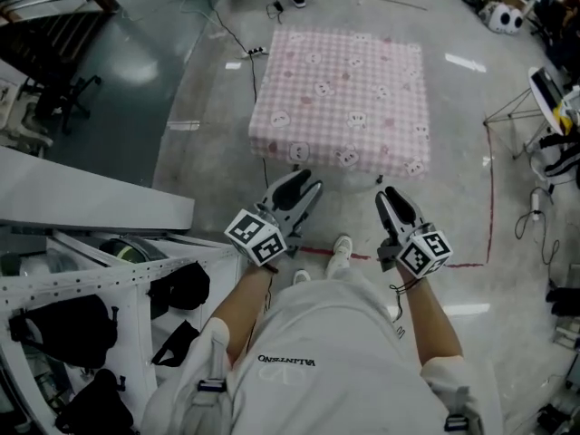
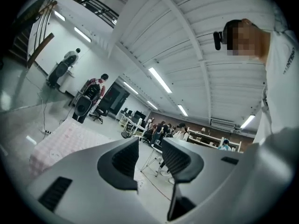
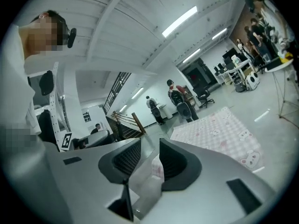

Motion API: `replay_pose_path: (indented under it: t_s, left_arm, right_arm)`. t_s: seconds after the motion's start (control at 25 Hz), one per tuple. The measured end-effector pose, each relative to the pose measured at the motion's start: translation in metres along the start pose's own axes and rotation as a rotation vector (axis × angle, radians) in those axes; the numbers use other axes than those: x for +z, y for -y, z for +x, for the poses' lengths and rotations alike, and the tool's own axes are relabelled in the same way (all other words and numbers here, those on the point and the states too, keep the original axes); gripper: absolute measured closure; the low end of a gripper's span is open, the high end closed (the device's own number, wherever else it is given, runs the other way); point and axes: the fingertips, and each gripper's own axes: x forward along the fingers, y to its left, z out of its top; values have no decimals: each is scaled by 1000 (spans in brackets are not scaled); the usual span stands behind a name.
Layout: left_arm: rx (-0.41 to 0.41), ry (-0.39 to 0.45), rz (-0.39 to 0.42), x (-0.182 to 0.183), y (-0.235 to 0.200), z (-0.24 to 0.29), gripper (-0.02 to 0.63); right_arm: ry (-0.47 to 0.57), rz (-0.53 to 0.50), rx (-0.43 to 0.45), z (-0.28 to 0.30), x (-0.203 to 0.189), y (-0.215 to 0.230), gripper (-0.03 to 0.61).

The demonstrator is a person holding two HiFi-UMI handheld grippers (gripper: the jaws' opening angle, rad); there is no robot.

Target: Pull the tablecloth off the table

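Tablecloth (image 1: 340, 98), pink checked with small animal faces, lies spread over the whole table, which it hides, its hem hanging down at the near edge. We hold both tools short of that edge, above the grey floor (image 1: 208, 80) and apart from the cloth. Our left gripper (image 1: 302, 187) points at the left part of the near edge, jaws spread with nothing between them. Our right gripper (image 1: 390, 196) points at the right part, jaws likewise parted and empty.

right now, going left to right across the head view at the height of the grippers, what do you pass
white metal rack, left gripper, white shoe, right gripper, red tape line on the floor
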Motion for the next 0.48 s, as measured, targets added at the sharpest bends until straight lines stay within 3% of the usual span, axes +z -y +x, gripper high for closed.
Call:
replay_pose_path:
  t_s: [0.12, 0.48]
  left_arm:
    - [14, -12, -75, -12, -13, 15, 459]
    - [66, -31, -198, -50, -46, 57, 445]
  right_arm:
    - [-17, 69, 12, 9, -3, 25, 440]
    - [-94, 265, 43, 29, -23, 89, 439]
